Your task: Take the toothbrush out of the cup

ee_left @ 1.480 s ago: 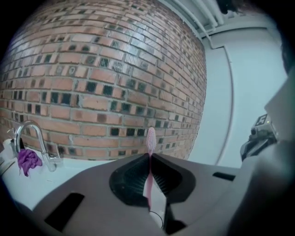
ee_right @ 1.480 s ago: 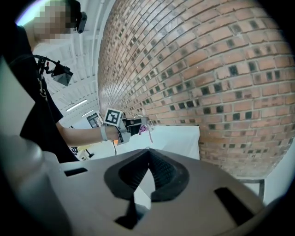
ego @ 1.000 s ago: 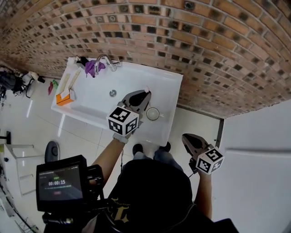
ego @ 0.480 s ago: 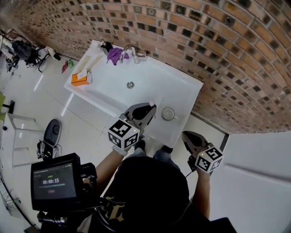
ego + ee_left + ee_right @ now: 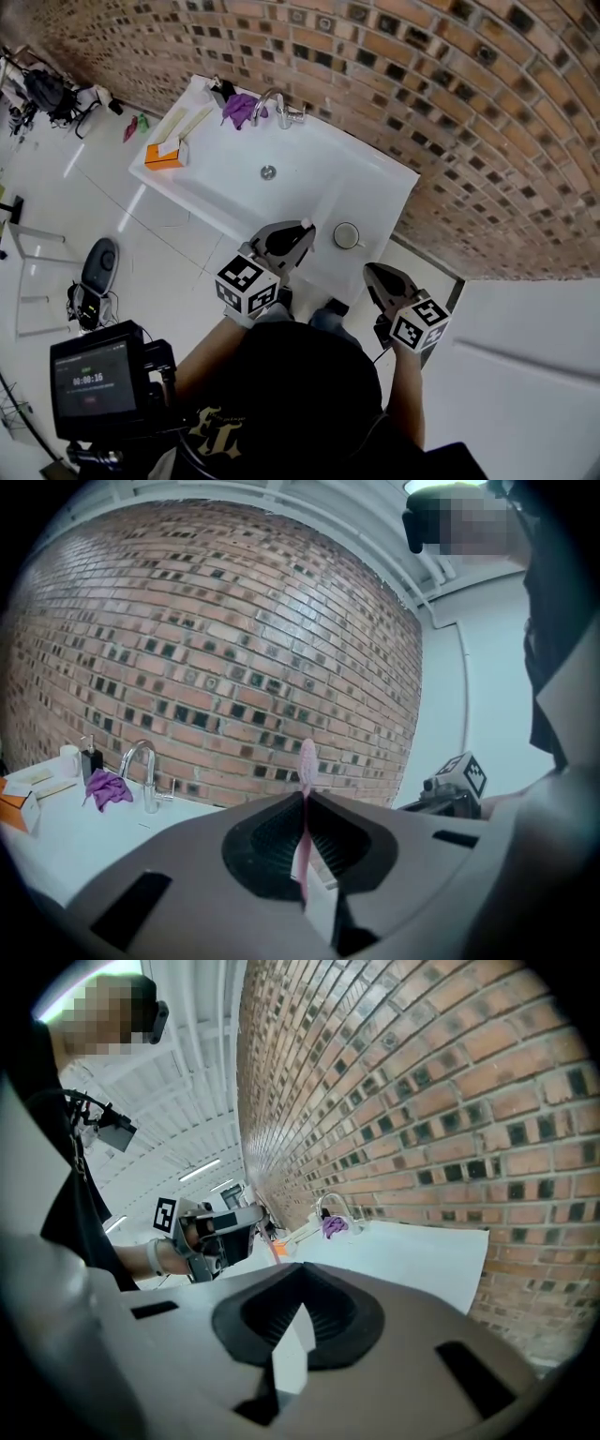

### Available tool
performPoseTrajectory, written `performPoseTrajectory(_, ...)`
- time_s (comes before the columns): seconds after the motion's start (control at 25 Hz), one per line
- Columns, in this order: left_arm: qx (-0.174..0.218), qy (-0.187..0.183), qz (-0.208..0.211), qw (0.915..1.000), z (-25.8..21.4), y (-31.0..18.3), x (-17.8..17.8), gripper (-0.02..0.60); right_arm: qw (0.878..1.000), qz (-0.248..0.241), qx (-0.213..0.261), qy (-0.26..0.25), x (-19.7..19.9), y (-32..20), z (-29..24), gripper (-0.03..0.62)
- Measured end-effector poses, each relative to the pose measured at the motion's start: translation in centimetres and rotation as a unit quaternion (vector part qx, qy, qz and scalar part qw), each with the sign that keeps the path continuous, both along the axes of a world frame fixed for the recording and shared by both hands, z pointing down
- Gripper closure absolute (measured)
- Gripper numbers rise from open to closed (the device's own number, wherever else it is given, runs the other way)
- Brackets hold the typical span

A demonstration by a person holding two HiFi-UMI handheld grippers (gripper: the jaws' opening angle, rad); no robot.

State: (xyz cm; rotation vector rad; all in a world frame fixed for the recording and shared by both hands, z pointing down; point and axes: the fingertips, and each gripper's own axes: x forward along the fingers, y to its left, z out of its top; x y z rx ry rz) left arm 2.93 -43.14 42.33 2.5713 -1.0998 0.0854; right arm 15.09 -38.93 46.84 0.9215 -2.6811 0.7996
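The pink toothbrush (image 5: 305, 785) stands upright between the jaws of the left gripper (image 5: 300, 231), which are clenched on its handle, the bristle head rising above the jaw tips against the brick wall (image 5: 216, 639). Compared with a second ago, when this gripper sat right against the cup (image 5: 347, 234), a clear gap of white counter now separates the two. The toothbrush is thus free of the cup and carried off to its left. The cup stays upright on the right-hand end of the sink unit (image 5: 281, 192), and it appears empty. The extraction itself looks complete; what remains is presumably to set the brush down. The right gripper (image 5: 371, 271) hangs off the counter's near edge, jaws closed on nothing. Faucet (image 5: 272, 101) and purple cloth (image 5: 241, 108) lie well apart, at the far rim.
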Motion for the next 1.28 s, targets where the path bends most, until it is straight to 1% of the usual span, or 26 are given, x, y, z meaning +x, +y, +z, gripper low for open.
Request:
performPoseTrajectory(0.32,-0.008,0.012,0.012,0.9998,0.8,0.4,0.3,0.563,1.0,0.008,0.01,0.003,-0.4,-0.4,-0.6,0.606)
performPoseTrajectory(0.72,-0.022,0.006,0.027,0.9994,2.2,0.9,0.7,0.563,1.0,0.009,0.024,0.004,-0.5,-0.5,-0.9,0.606)
performPoseTrajectory(1.28,-0.023,0.001,0.043,0.9988,2.4,0.9,1.5,0.563,0.999,0.011,0.03,0.009,-0.3,-0.4,-1.0,0.606)
